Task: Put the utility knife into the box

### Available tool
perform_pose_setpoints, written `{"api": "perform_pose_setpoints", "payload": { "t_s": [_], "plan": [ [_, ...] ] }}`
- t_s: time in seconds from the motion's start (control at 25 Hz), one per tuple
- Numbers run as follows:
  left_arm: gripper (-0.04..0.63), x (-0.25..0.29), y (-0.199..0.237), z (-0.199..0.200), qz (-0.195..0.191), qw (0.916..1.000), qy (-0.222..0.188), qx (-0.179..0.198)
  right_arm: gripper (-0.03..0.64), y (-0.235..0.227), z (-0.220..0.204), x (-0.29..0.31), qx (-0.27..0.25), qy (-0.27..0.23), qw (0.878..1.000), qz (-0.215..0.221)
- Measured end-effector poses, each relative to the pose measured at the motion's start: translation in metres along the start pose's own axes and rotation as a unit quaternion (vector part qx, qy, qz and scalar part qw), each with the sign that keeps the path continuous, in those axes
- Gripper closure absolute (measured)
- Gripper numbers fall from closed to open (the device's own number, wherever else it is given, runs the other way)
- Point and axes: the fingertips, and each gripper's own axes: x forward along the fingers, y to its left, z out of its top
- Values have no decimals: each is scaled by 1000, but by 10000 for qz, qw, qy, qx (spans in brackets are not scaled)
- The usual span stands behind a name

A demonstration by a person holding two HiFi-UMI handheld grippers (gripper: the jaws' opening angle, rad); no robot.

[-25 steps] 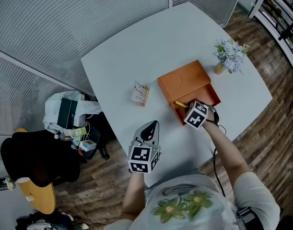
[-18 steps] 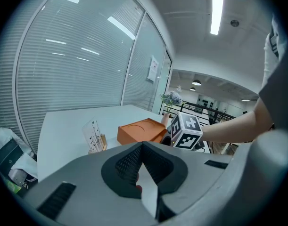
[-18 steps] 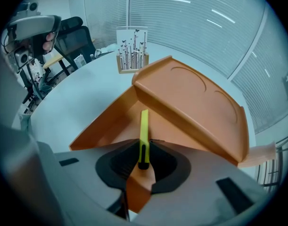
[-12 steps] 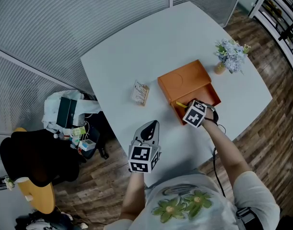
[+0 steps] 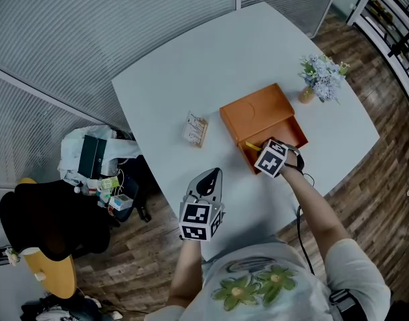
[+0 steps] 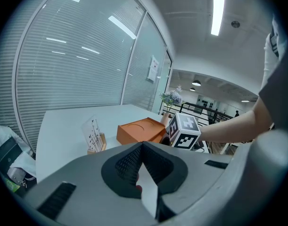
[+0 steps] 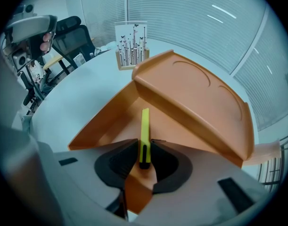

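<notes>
A yellow utility knife [image 7: 144,131] is pinched between the fingers of my right gripper [image 7: 144,147], its blade end pointing into the open tray of the orange box [image 7: 120,117]. In the head view the right gripper [image 5: 258,150] sits at the tray's near-left edge, with the knife [image 5: 251,145] showing just past it. The box lid [image 5: 258,112] lies over the far half of the tray. My left gripper [image 5: 209,178] hovers shut and empty over the table's near edge, apart from the box. From the left gripper [image 6: 143,147] view, the box [image 6: 139,131] lies ahead.
A small card stand [image 5: 195,130] is left of the box. A vase of pale flowers [image 5: 319,79] stands at the back right. The white table [image 5: 191,65] ends close to the left gripper. Bags and a dark chair [image 5: 50,226] are on the floor at left.
The right gripper with the knife has crept a touch further over the tray. The left gripper has stayed in place.
</notes>
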Motion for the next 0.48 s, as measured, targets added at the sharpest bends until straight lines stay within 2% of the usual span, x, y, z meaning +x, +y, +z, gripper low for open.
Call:
{"api": "perform_pose_setpoints", "payload": {
  "t_s": [0.24,0.48],
  "plan": [
    [594,0,-1,5,-7,10000,-53,21,523,-2,3,-8,151,-188,9997,-34],
    [594,-2,-9,10,-89,9999,-124,57,523,-4,11,-33,611,-820,9947,-127]
  ]
}}
